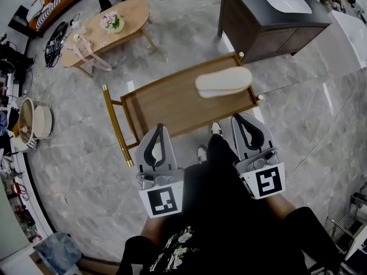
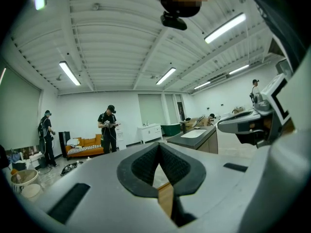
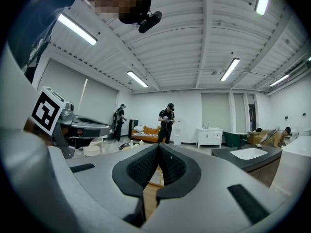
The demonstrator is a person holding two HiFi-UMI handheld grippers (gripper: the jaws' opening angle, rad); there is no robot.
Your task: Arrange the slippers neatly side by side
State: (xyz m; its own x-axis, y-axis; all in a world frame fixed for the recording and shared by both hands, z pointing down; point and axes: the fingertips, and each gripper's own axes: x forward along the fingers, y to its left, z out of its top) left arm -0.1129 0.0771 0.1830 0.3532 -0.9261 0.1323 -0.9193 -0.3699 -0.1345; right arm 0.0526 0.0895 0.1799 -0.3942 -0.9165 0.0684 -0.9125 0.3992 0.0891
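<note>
Holds left gripper (image 1: 159,132) and right gripper (image 1: 243,125) closed by the near edge of a wooden tray table (image 1: 166,105), one cream slipper (image 1: 223,82) lying at its far right corner. Shows left jaws pressed together on nothing in left gripper view. Shows the same at right jaws in right gripper view.

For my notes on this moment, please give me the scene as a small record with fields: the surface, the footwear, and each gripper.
surface: low rectangular wooden table with a raised rim
slipper: one cream-coloured soft slipper, lying at the table's far right end; no second one visible
left gripper: shut, empty, by the table's near edge
right gripper: shut, empty, by the table's near right corner
task state: slipper untouched, no pair side by side
</note>
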